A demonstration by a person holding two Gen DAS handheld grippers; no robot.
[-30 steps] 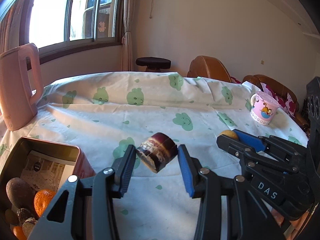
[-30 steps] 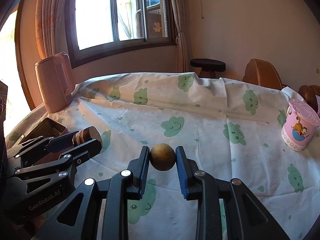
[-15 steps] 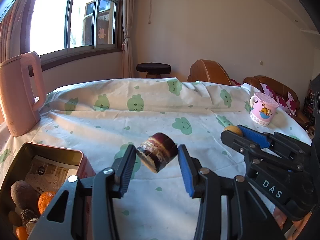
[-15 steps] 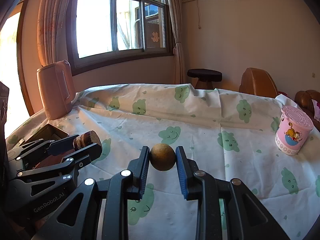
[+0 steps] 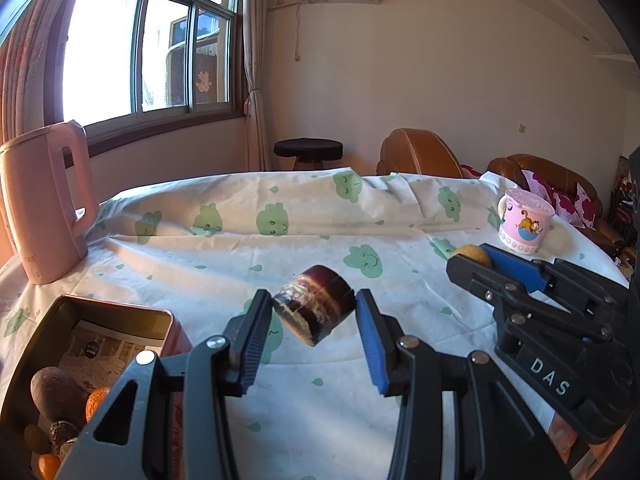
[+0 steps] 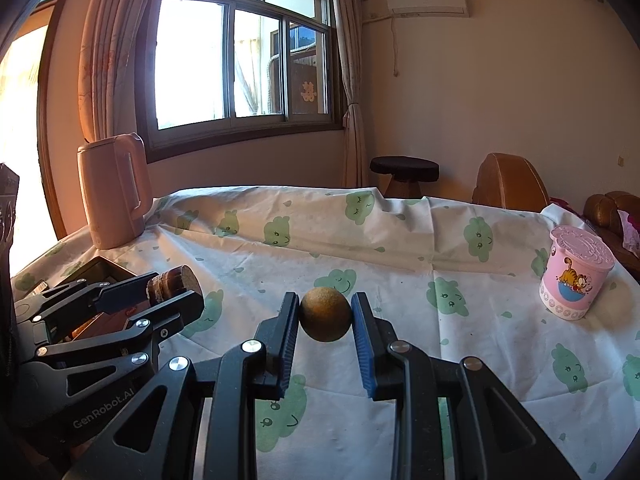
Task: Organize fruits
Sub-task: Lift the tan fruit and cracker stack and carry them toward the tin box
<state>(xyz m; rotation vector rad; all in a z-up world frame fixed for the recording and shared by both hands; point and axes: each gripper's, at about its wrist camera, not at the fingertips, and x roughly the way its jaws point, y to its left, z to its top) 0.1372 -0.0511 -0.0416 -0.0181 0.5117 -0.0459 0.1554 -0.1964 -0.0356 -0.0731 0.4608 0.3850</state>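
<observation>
My left gripper [image 5: 314, 312] is shut on a dark purple, cut cylindrical fruit piece [image 5: 314, 310], held above the tablecloth; in the right wrist view the same piece [image 6: 174, 283] shows between its fingers at the left. My right gripper [image 6: 325, 314] is shut on a small round brownish-yellow fruit [image 6: 325, 314], also visible in the left wrist view [image 5: 470, 255]. A dark metal tin [image 5: 112, 312] at lower left holds several fruits, among them a brown one [image 5: 54, 392] and small orange ones [image 5: 96, 400].
A pink kettle [image 5: 44, 200] stands at the table's far left. A pink cartoon mug [image 5: 524, 220] sits at the right. The table wears a white cloth with green cloud prints [image 5: 280, 248]. Brown leather chairs [image 5: 416, 156] and a dark stool [image 5: 308, 150] stand behind.
Both views have tilted upward, showing more wall and window and less table. Each gripper keeps its fruit held as before.
</observation>
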